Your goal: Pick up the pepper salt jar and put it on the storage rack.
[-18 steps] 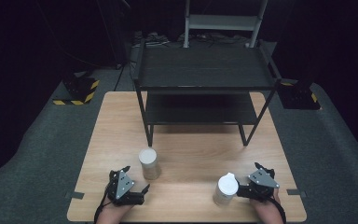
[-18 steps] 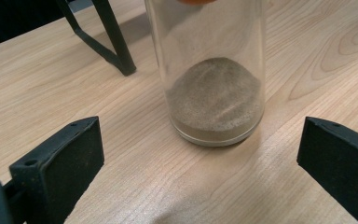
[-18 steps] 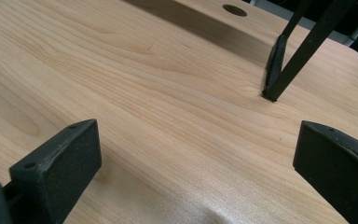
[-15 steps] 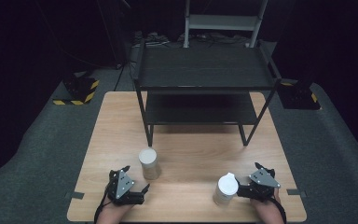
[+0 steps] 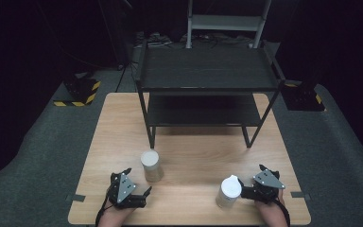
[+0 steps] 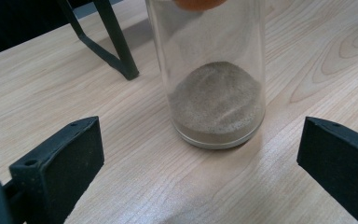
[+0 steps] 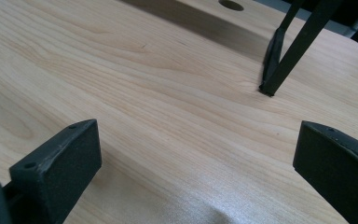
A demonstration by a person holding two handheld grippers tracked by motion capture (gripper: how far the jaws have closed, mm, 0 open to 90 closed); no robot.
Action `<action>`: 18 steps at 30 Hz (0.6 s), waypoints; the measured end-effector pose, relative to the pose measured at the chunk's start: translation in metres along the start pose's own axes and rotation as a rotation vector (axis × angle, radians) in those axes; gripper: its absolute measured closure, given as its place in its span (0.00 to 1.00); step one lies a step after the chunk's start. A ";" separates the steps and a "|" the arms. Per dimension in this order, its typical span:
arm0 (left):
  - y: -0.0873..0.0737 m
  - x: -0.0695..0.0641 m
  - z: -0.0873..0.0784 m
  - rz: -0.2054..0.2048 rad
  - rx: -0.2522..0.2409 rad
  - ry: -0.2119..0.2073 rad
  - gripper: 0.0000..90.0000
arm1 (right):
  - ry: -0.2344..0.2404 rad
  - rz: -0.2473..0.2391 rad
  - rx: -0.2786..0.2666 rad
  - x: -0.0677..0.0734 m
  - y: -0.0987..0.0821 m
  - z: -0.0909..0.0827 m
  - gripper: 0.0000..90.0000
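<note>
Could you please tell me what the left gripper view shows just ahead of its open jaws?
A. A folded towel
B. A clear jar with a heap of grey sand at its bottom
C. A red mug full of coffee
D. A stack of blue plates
B: the clear jar stands upright on the wooden table ahead of the left gripper, whose jaws stand wide apart, with a heap of grey sand settled at its bottom.

Dark lab: hazard-taped bases (image 5: 77, 92), test table (image 5: 189, 156)

Right gripper (image 7: 200, 163): black jaws spread wide over bare wooden table (image 7: 168, 107); black shelf leg (image 7: 284, 56) stands beyond.
</note>
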State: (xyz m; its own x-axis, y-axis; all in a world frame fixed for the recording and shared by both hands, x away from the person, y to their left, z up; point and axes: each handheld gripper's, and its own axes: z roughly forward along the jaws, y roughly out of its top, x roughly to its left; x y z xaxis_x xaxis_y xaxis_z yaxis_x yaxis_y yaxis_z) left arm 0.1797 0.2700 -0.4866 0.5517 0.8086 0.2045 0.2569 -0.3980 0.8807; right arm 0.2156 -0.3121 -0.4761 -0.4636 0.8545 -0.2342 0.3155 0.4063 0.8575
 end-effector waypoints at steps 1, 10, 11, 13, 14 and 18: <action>0.000 0.000 0.000 -0.001 0.000 0.002 0.01 | 0.000 -0.002 -0.003 0.000 0.000 0.000 0.00; 0.000 0.002 0.001 -0.005 -0.007 -0.009 0.01 | 0.002 -0.012 -0.004 0.001 -0.001 0.000 0.00; 0.000 0.002 0.001 -0.005 -0.007 -0.009 0.01 | -0.001 -0.011 -0.006 0.001 -0.001 -0.001 0.00; -0.003 0.004 0.000 -0.019 -0.022 -0.019 0.01 | -0.004 -0.012 -0.008 0.002 -0.001 -0.001 0.00; -0.004 0.005 -0.001 -0.025 -0.024 -0.023 0.01 | -0.004 -0.013 -0.010 0.002 -0.002 -0.001 0.00; -0.003 0.005 -0.002 -0.023 -0.035 -0.025 0.01 | -0.004 -0.009 -0.011 0.001 -0.002 -0.001 0.00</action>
State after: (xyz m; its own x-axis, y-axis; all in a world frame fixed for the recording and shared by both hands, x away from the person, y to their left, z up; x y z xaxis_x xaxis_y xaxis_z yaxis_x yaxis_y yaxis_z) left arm 0.1798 0.2766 -0.4874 0.5661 0.8060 0.1732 0.2426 -0.3637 0.8994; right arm 0.2135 -0.3120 -0.4776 -0.4631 0.8522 -0.2437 0.3021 0.4103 0.8605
